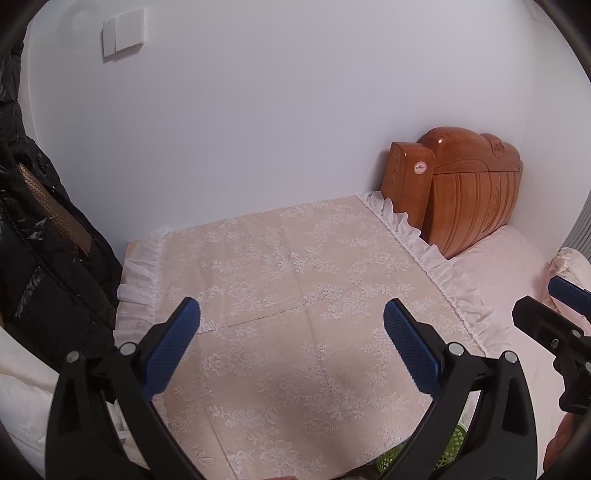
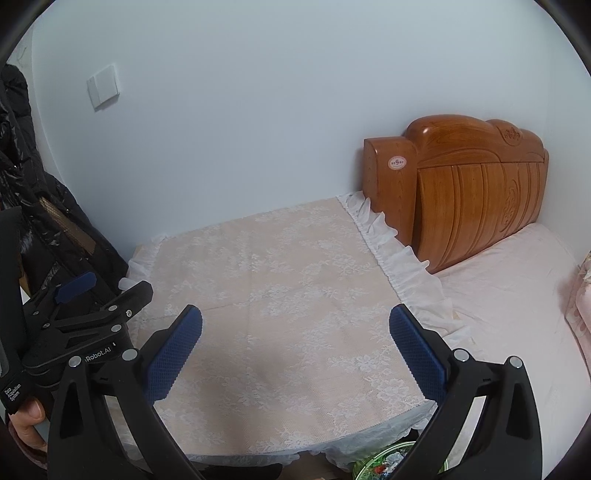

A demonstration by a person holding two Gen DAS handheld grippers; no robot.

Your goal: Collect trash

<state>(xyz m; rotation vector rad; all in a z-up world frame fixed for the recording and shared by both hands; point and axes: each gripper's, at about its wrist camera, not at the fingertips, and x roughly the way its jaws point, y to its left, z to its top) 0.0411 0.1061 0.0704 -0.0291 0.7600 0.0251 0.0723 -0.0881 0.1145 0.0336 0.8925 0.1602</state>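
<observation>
My left gripper (image 1: 291, 309) hangs open over a lace-covered bedside table (image 1: 280, 266), with nothing between its blue pads (image 1: 173, 350). My right gripper (image 2: 295, 314) is open as well, above the same table (image 2: 280, 280), and holds nothing. Each gripper shows in the other's view: the right gripper (image 1: 546, 300) at the right edge, the left gripper (image 2: 107, 291) at the left. No loose trash shows on the cloth. Below the table's front edge a green basket (image 2: 373, 461) holds colourful scraps; its mesh rim (image 1: 456, 443) peeks out behind my left gripper's right finger.
A carved wooden headboard (image 2: 472, 192) stands right of the table, with a pink-sheeted bed (image 2: 509, 314) beside it. A black puffy coat (image 1: 44, 240) hangs at the left. A wall switch (image 1: 123, 31) sits high up. A hand (image 2: 27, 424) grips the left tool.
</observation>
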